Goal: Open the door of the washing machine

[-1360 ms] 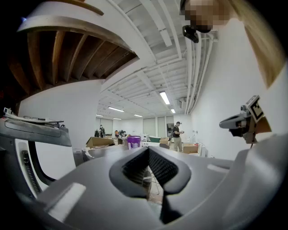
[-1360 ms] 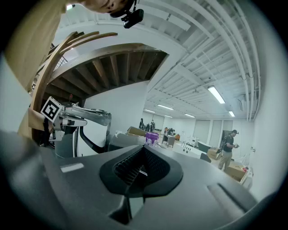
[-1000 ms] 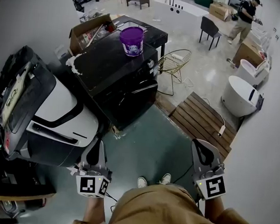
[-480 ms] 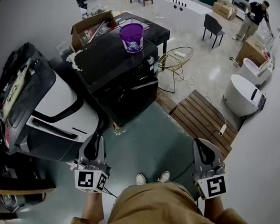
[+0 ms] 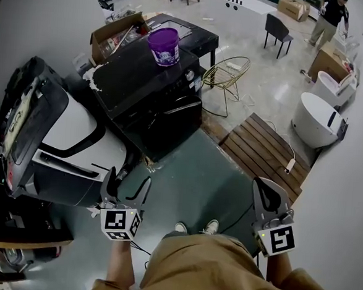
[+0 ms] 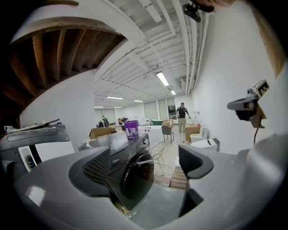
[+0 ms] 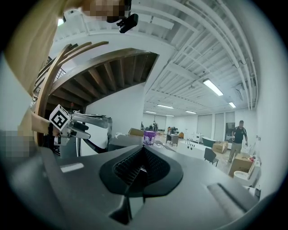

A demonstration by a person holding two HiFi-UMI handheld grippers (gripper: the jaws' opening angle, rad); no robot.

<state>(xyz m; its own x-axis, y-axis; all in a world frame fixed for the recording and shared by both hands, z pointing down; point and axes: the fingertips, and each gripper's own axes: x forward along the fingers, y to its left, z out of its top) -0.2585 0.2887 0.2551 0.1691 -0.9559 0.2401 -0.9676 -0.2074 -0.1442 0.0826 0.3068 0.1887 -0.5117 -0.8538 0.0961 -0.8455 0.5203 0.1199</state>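
The black front-loading washing machine [image 5: 149, 91] stands ahead and to the left, its round dark door [image 6: 136, 180] closed. A purple bucket [image 5: 163, 45] sits on top of it. My left gripper [image 5: 128, 183] hovers in front of the machine, well short of the door. Its jaws have just been opening and stand wide apart with nothing between them. In the left gripper view the door shows between the left gripper [image 6: 146, 168] jaws, still at a distance. My right gripper [image 5: 269, 192] is out to the right over the floor, shut and empty.
A white and black appliance [image 5: 64, 142] stands close at the left. A gold wire chair [image 5: 227, 73], a wooden slat platform [image 5: 264, 152] and a white tub [image 5: 315, 123] lie to the right. A cardboard box [image 5: 113, 34] sits behind the washer. A person [image 5: 332, 12] stands far back.
The left gripper's jaws went from shut to wide open, and it sank a little toward the washer. The right gripper shifted slightly and stayed shut.
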